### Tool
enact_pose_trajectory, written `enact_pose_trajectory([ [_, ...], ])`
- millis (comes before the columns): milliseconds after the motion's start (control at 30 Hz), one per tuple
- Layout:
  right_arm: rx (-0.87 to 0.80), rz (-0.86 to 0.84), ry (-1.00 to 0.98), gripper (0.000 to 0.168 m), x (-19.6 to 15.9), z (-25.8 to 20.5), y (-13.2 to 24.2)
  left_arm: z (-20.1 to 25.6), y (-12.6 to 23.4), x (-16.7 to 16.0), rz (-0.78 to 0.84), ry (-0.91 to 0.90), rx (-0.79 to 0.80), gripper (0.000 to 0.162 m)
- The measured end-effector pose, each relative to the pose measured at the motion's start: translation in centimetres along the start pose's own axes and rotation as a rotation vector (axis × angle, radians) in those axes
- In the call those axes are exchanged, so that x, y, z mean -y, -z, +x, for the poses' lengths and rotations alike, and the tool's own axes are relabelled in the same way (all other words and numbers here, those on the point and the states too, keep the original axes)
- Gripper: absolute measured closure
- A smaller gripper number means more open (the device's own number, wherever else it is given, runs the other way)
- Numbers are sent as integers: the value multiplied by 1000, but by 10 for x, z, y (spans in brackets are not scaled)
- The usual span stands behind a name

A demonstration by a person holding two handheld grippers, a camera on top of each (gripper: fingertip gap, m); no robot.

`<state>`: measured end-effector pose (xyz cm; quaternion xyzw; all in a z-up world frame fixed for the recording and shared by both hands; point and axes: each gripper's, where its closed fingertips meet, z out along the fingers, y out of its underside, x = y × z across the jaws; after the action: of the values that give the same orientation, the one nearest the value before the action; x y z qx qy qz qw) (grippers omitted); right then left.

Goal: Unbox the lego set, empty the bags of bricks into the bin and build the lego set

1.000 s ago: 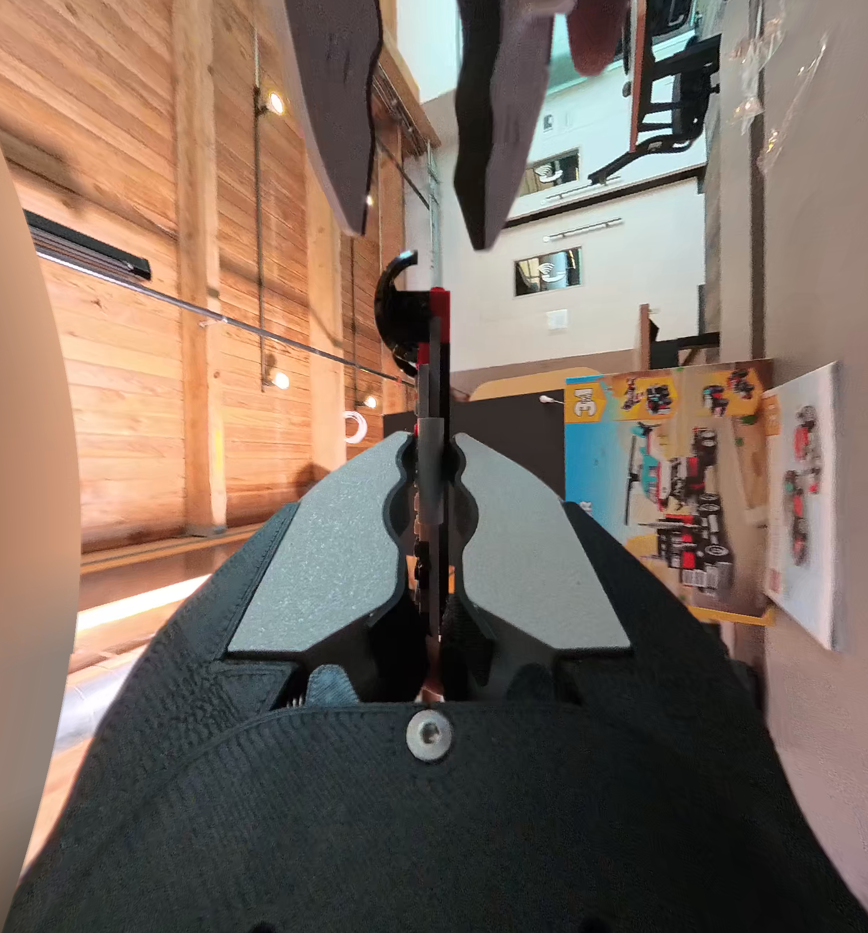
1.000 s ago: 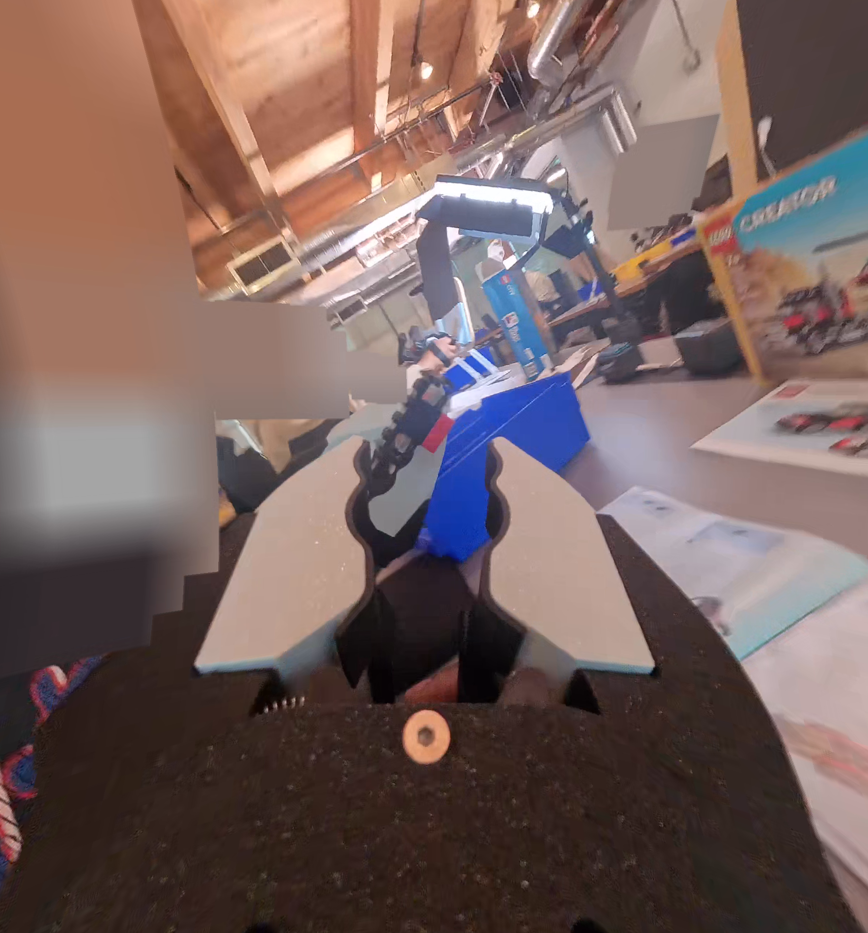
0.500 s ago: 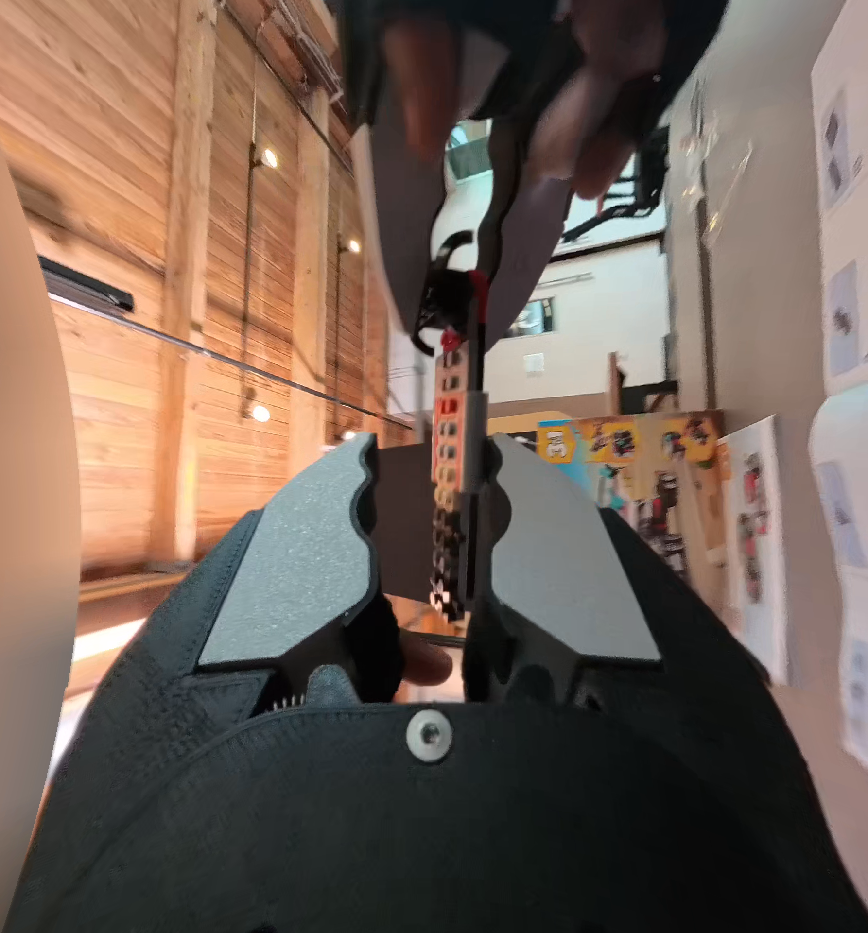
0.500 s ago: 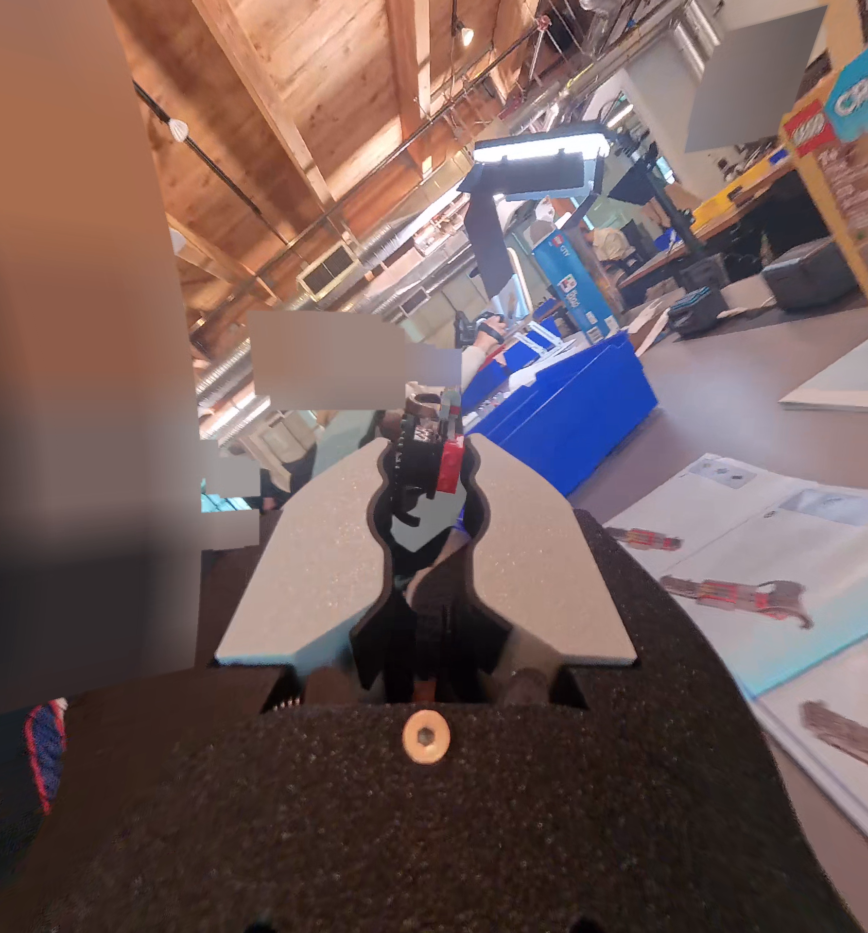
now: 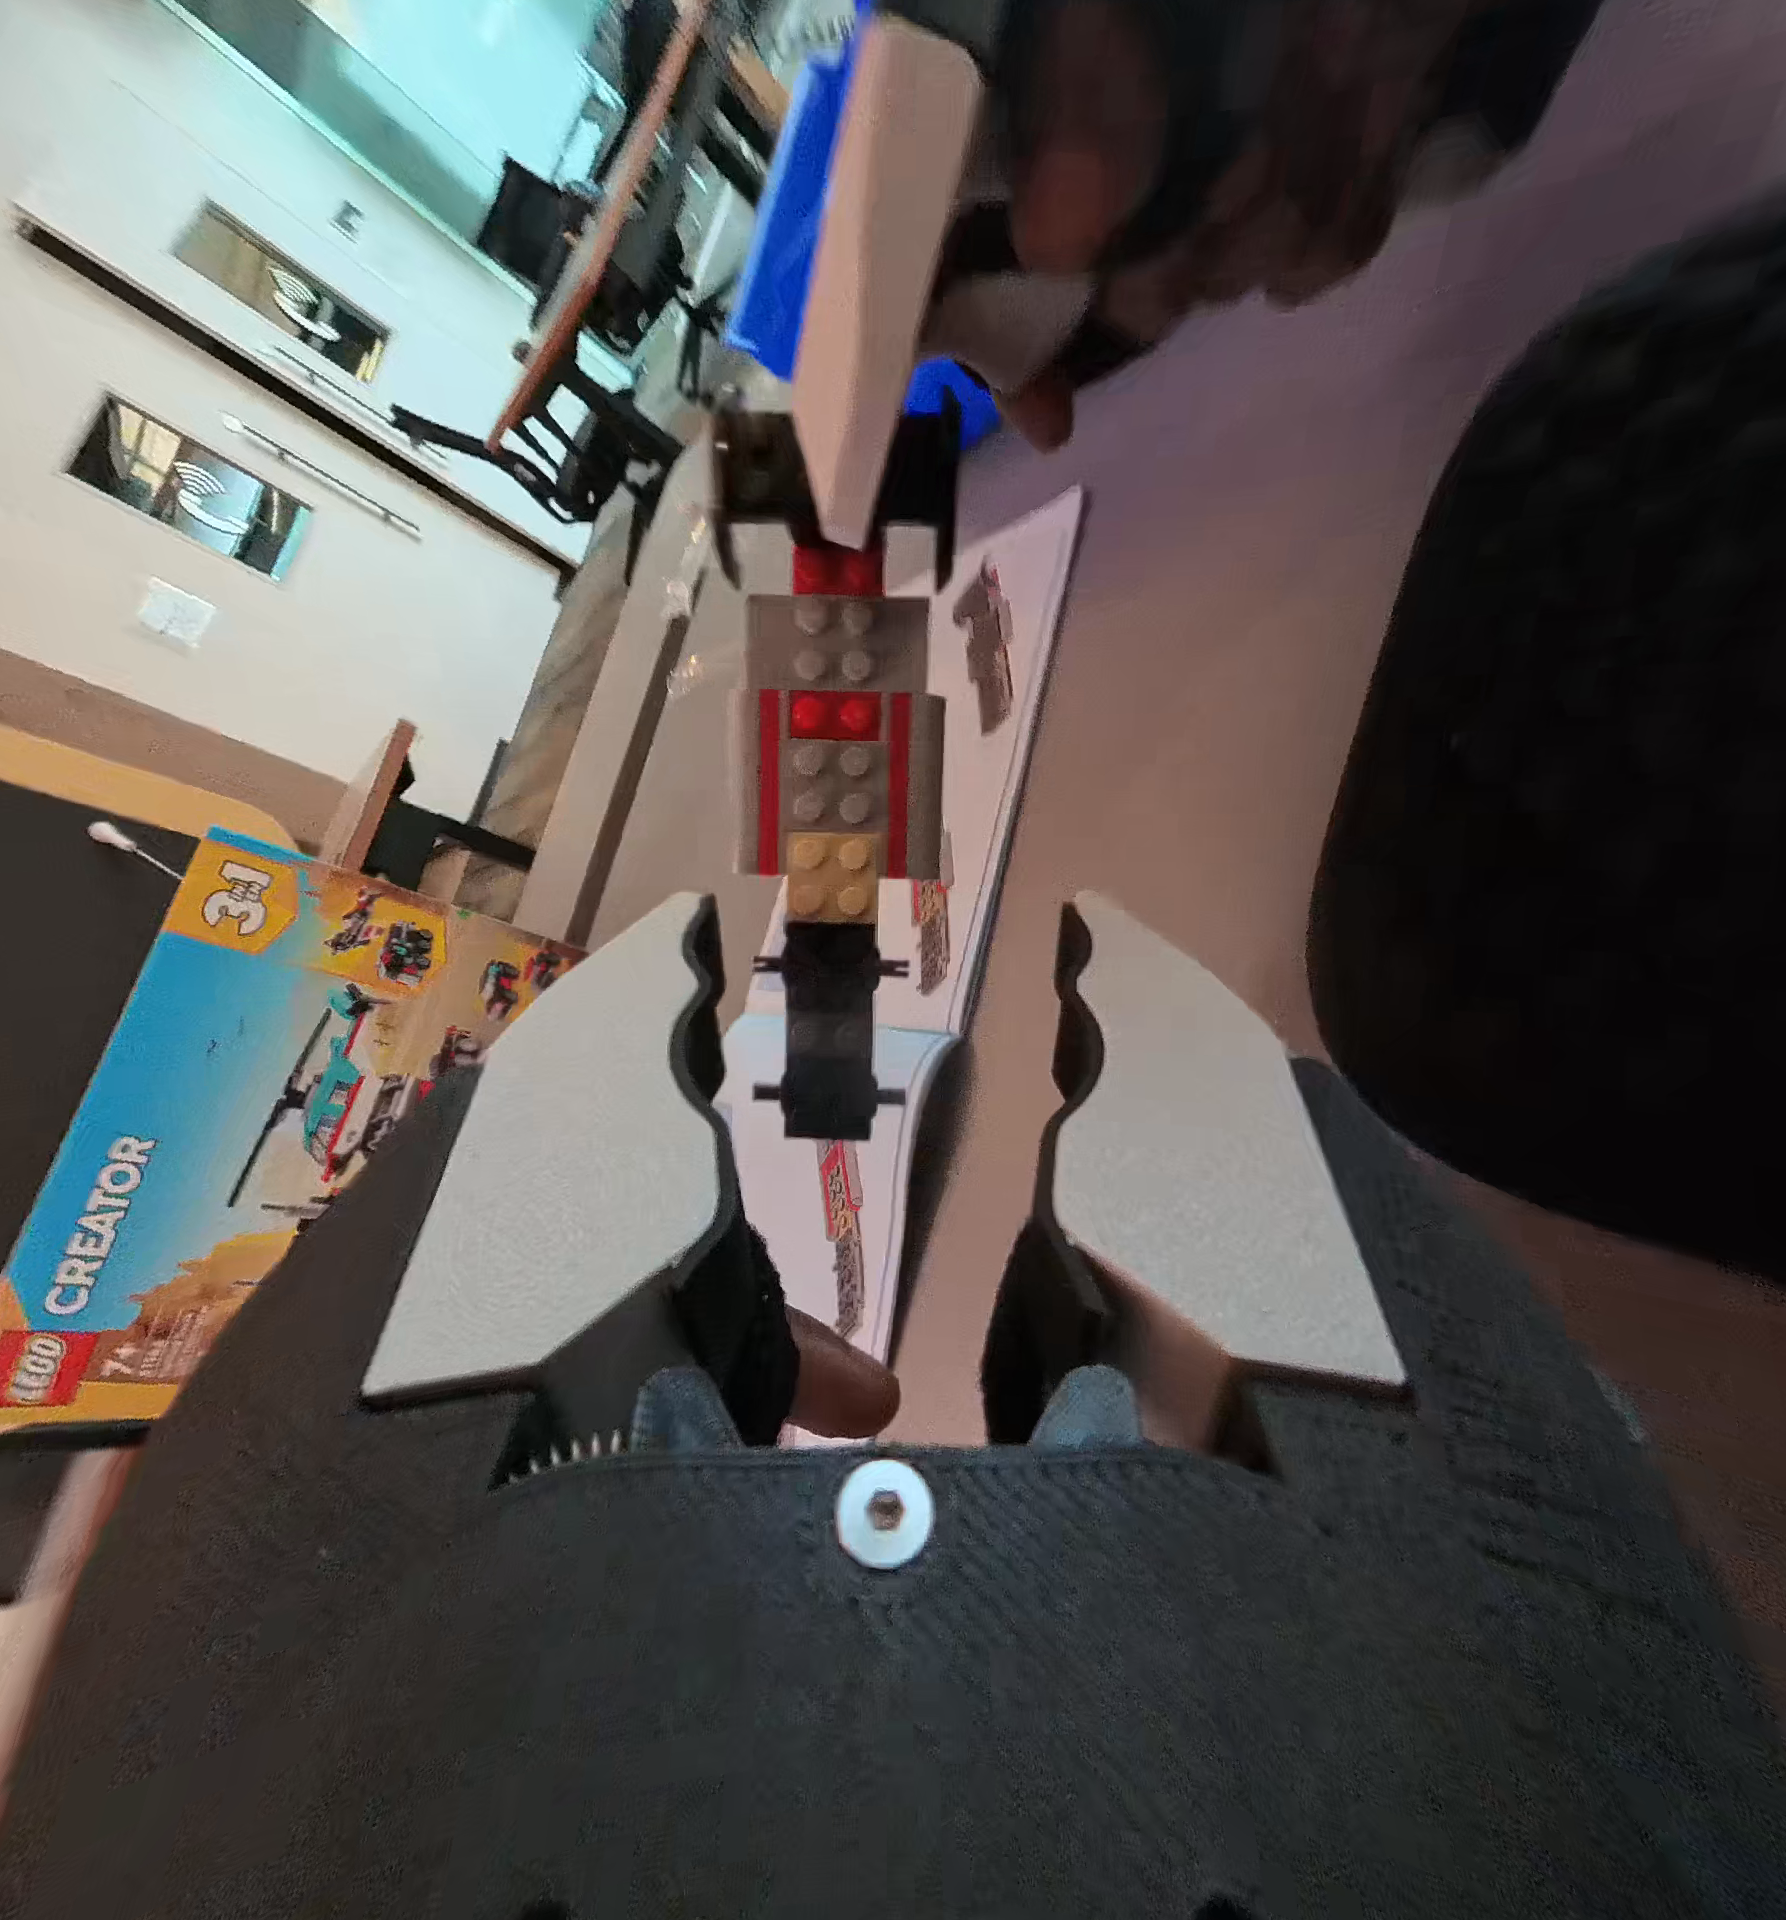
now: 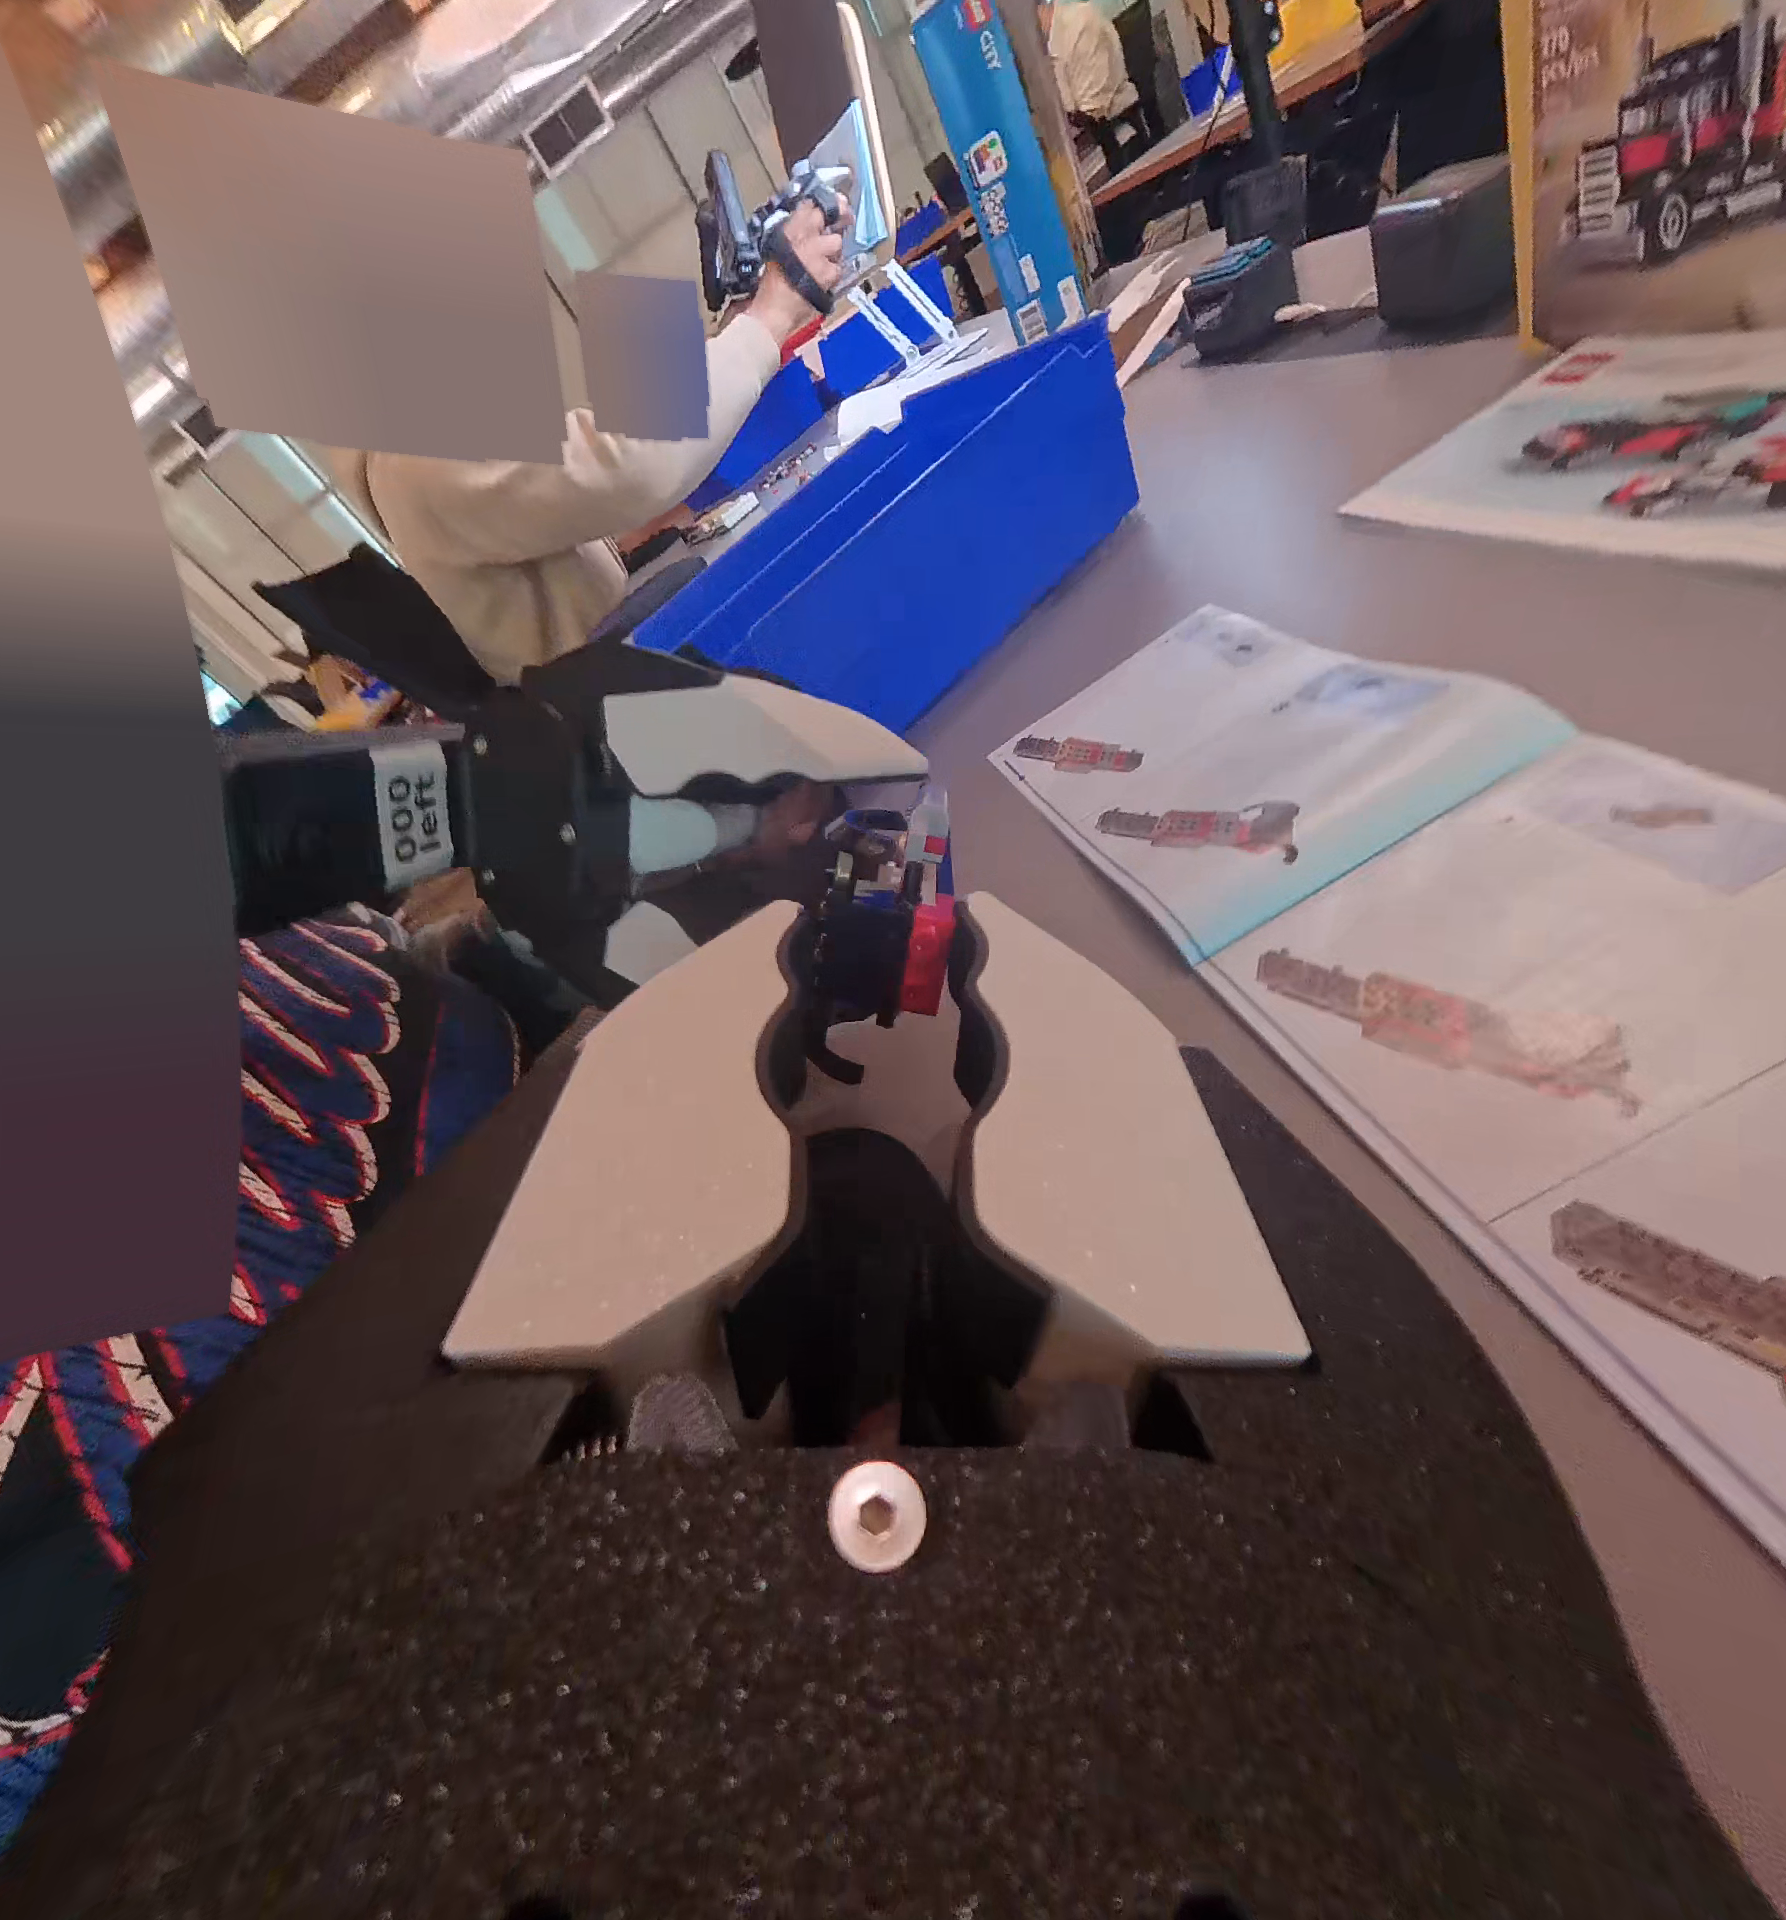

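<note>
Holding the half-built truck chassis (image 5: 835, 790) up in the air over the open instruction booklet (image 6: 1471, 935), the right gripper (image 6: 873, 961) has it clamped by one end, jaws pinched narrow on the black and red bricks there. From the left gripper (image 5: 884, 997) side you can see the whole thing hanging lengthwise: red, grey and tan studded plates, then a thin black tail that reaches in between the left jaws. Those jaws are spread wide and touch nothing, so the chassis belongs to the right one alone for now.

Handling-wise, I'd guess it's light and stiff, but it's a long skinny stack held only by friction between studs. Squeeze or twist it at the narrow black tail and I'd bet a section pops off. The wide grey and red middle looks like the safest place to grab, flat sides against the pads.

Count-wise: one chassis, two grippers, one open booklet right under the chassis, and one closed booklet (image 6: 1637, 468) farther back. Past that stands one lego box (image 6: 1689, 177), upright. One blue bin (image 6: 920, 540) sits left of the open booklet, toward the far side. Another person is working beyond the bin. I can't make out any loose bricks from here.
</note>
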<state>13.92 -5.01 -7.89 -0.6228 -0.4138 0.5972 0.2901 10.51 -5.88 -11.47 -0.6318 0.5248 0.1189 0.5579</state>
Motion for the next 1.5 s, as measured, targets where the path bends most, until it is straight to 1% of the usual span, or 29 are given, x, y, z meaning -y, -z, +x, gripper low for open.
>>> enact_pose_trajectory([
  [100,0,-3,-48,143,-9,2,0,-1,-8,-1,-40,-90,39,106],
  [200,10,7,-75,143,-15,2,2,9,-12,-2,-39,7,-54,106],
  [267,14,11,-96,143,-17,3,2,16,-14,-7,-66,70,-116,105],
  [367,40,-20,-128,143,-23,3,-1,16,-15,-18,-121,67,-126,117],
  [400,53,-25,-153,143,-24,4,-2,16,-15,-20,-121,69,-128,123],
  [500,62,0,-207,142,-23,10,-4,17,-15,-23,-112,125,-149,132],
  [567,54,15,-235,142,-23,15,-6,18,-16,-25,-108,159,-176,132],
  [733,-59,10,-263,139,-31,37,-7,22,-23,-43,-171,178,-268,132],
  [867,-88,37,-379,141,-33,49,-5,27,-29,-51,-204,200,-335,132],
  [1033,-149,-47,-409,139,-47,56,-2,33,-32,-61,-270,204,-437,132],
  [1133,-168,-46,-437,135,-51,57,-1,34,-32,-62,-276,214,-463,132],
  [1300,-251,-50,-367,130,-51,61,5,32,-33,-63,-292,207,-462,132],
  [1400,-303,-76,-260,127,-50,62,6,31,-32,-61,-278,231,-469,127],
  [1500,-352,-114,-136,123,-50,62,6,27,-29,-53,-226,300,-474,120],
])
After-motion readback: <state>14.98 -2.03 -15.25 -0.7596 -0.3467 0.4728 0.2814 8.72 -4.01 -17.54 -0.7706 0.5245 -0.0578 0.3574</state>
